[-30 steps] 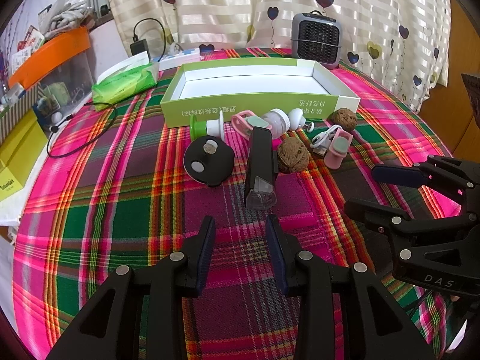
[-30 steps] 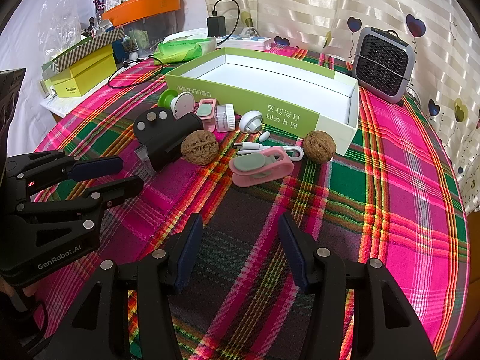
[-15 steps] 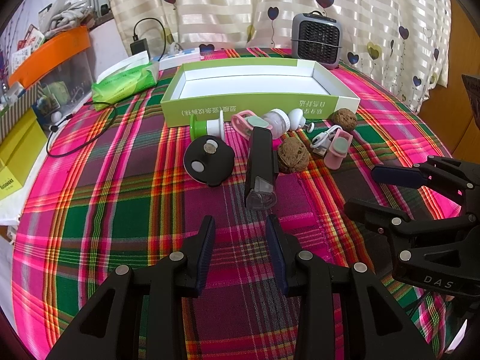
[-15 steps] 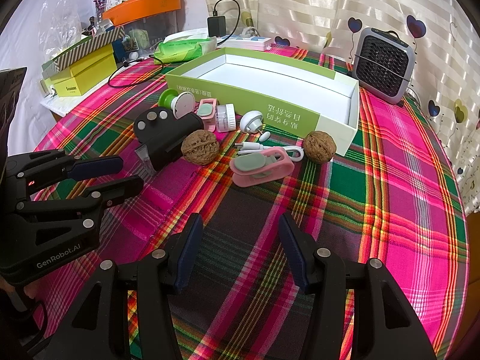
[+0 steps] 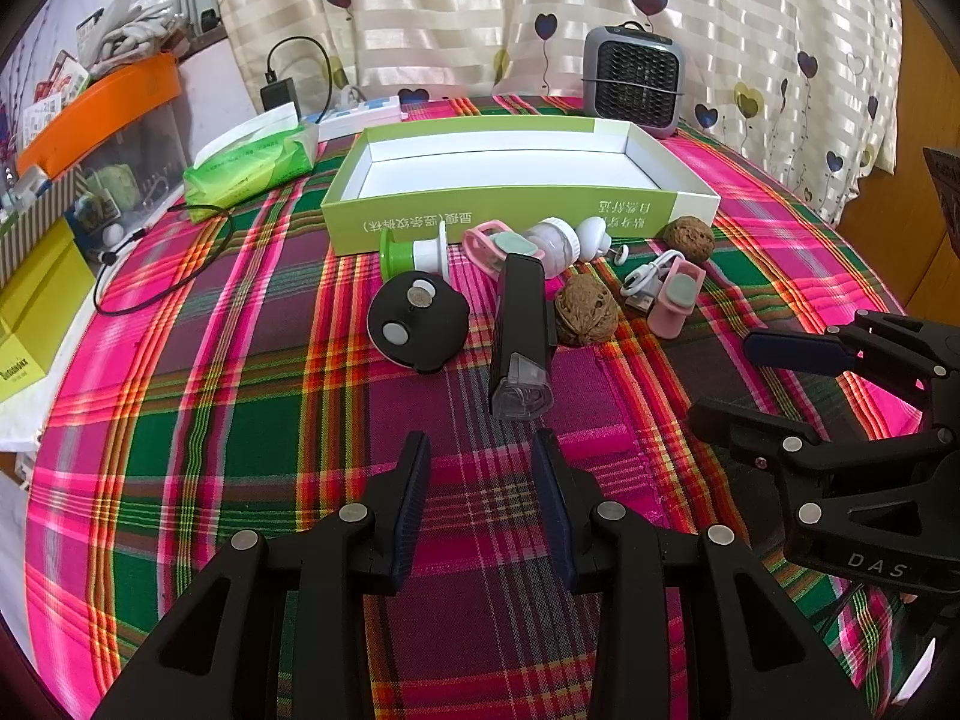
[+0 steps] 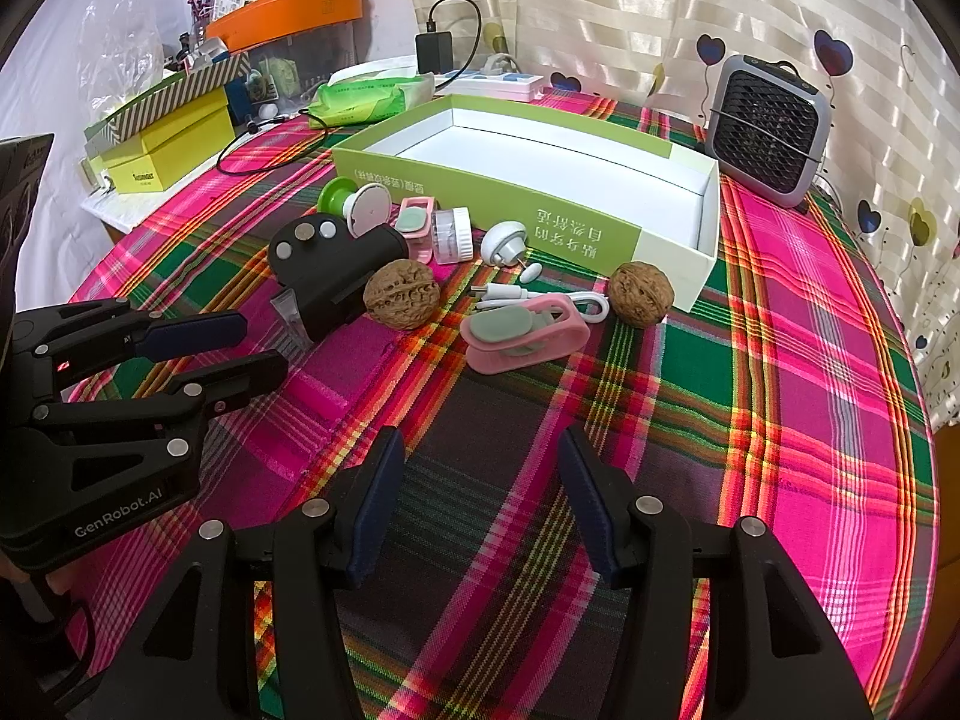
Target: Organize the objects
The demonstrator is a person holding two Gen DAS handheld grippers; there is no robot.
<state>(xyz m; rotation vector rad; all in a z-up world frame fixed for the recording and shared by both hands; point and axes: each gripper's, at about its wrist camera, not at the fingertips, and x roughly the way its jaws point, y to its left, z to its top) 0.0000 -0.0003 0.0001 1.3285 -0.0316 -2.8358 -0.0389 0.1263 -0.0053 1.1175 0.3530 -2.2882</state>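
Note:
An open green box with a white, empty inside lies on the plaid tablecloth. In front of it lie a black device, a black round part, two walnuts, a pink clip, a second pink clip, a green-and-white spool, a clear jar, a white plug and a white cable. My left gripper is open and empty, just short of the black device. My right gripper is open and empty, short of the pink clip.
A grey fan heater stands behind the box. A green tissue pack, a power strip, a black cord, yellow boxes and an orange-lidded bin crowd the left side. A curtain hangs behind.

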